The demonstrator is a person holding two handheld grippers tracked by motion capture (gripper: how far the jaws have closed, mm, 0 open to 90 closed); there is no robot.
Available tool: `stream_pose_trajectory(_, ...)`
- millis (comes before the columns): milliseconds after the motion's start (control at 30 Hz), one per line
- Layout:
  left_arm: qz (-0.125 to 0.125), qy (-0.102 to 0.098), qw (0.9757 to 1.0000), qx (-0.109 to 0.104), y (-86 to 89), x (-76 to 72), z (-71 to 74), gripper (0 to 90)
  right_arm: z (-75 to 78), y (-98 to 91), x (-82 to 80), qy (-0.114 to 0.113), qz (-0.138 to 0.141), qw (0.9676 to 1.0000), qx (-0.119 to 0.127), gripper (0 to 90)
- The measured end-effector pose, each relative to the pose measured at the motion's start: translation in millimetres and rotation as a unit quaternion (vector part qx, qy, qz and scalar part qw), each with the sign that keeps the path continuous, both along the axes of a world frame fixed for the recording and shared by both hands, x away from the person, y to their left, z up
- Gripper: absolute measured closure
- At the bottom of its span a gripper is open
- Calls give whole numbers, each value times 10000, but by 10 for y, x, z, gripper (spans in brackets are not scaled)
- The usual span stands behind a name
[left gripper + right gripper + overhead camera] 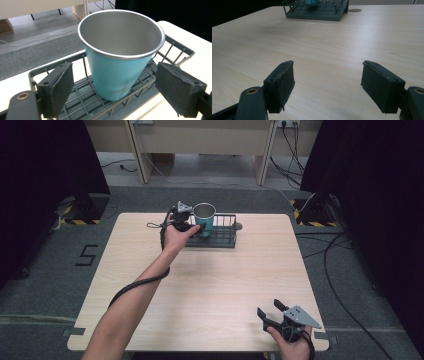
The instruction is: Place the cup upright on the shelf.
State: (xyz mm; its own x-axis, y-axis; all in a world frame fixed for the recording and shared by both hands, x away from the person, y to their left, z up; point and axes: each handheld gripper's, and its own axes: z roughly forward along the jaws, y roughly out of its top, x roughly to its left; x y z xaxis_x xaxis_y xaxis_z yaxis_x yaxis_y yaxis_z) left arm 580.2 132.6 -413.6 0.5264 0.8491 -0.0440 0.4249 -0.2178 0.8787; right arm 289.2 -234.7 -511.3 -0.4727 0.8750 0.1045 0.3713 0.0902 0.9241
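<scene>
teal steel cup (117, 72) upright in wire basket (180, 51)

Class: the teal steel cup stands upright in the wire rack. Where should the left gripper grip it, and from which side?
Grip the cup across its teal wall, below the flared rim, coming level from the person's side over the wire rack. The left gripper already has open jaws either side; the cup tapers downward, so a mid-height grip probably holds best.
</scene>
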Motion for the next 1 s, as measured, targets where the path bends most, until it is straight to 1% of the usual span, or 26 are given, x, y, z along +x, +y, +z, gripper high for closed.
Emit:
stream_pose_trajectory(100, -39, 12, 10000, 59, 35, -64, 7, 148, 0, 3, 0, 1, -3, 10000, -11, 269)
stream_pose_trajectory(267, -70, -9, 10000, 16, 107, -148, 5, 149, 1, 6, -2, 8, -11, 10000, -13, 268)
stream_pose_trajectory(300, -78, 0, 10000, 16, 141, -187, -6, 149, 1, 6, -2, 9, -11, 10000, -14, 268)
stream_pose_trajectory(333, -78, 0, 10000, 16, 141, -187, -6, 149, 1, 6, -2, 9, -11, 10000, -14, 268)
stream_pose_trajectory(467, -128, -31, 9999, 64, 206, -280, -20, 149, 1, 7, -1, 12, -20, 10000, -20, 269)
stream_pose_trajectory(633, -211, -96, 9997, 37, 257, -378, 1, 149, 0, 6, 0, 15, -29, 10000, -16, 269)
stream_pose_trajectory(700, -240, -56, 9997, -62, 283, -418, 4, 149, 0, 5, 0, 17, -33, 10000, -26, 268)
stream_pose_trajectory(733, -240, -56, 9997, -75, 300, -437, 5, 149, 0, 6, 0, 16, -33, 10000, -21, 269)
stream_pose_trajectory(800, -235, -90, 9997, -56, 333, -473, 5, 149, 1, 8, 0, 20, -39, 10000, -11, 269)
stream_pose_trajectory(1000, -243, -109, 9996, -40, 417, -574, -24, 150, 2, 9, -1, 26, -47, 10000, -28, 269)
